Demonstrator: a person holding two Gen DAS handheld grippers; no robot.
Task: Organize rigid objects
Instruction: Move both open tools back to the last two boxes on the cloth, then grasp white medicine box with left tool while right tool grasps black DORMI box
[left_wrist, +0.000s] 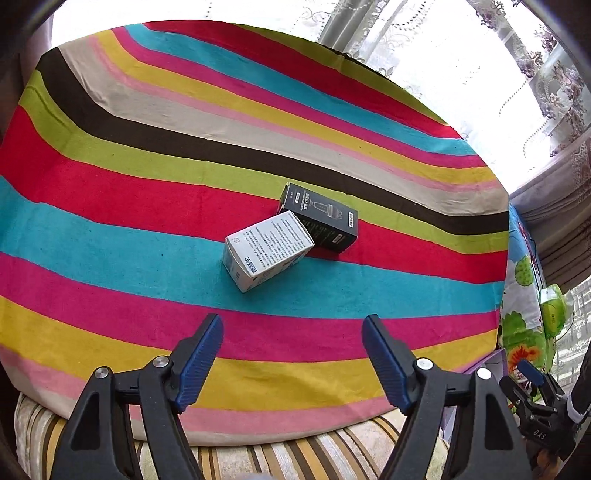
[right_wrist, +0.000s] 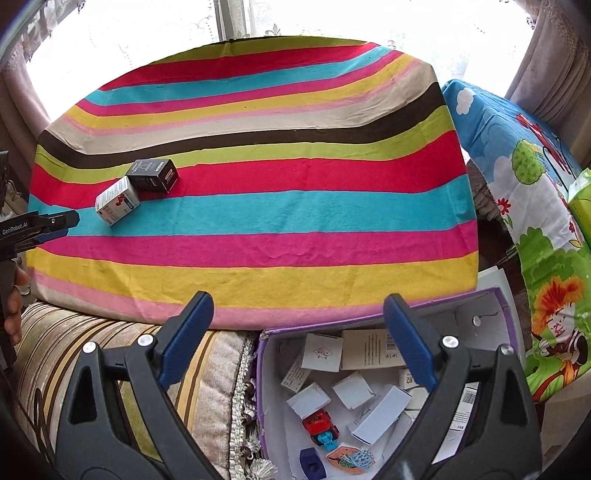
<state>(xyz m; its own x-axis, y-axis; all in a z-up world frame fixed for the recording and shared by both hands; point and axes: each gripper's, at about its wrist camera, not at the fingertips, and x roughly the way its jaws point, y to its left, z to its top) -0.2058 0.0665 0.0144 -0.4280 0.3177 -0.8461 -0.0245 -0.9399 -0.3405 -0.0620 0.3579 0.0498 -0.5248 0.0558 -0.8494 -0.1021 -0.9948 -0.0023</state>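
2 small cartons are left on the striped table (right_wrist: 258, 206): a white box (left_wrist: 266, 252) lying on its side on the turquoise band, and a black box (left_wrist: 320, 218) just behind it on the red band, the 2 touching at a corner. The rest of the cloth is bare. Beside the table's near right edge, the purple-rimmed storage box (right_wrist: 495, 306) already holds a good number of things: several white cartons, a red and blue toy car (right_wrist: 320, 428), a small blue block and an orange badge-like piece. By my reading the sorting is mostly done, with these 2 cartons still to go into the box.

The left gripper (left_wrist: 292, 358) hovers short of the white box, its jaws spread wide and nothing between them. The right gripper (right_wrist: 298, 350) hangs over the storage box, also spread wide and empty.

Writing: the left gripper's body reads "GenRobot.AI" in the right wrist view, and the right gripper's body shows "DAS" in the left wrist view. The white box carries dense Chinese print and a star mark, the black box a product outline with Chinese labels; both are too small to read with confidence. Barcodes show on cartons in the storage box.
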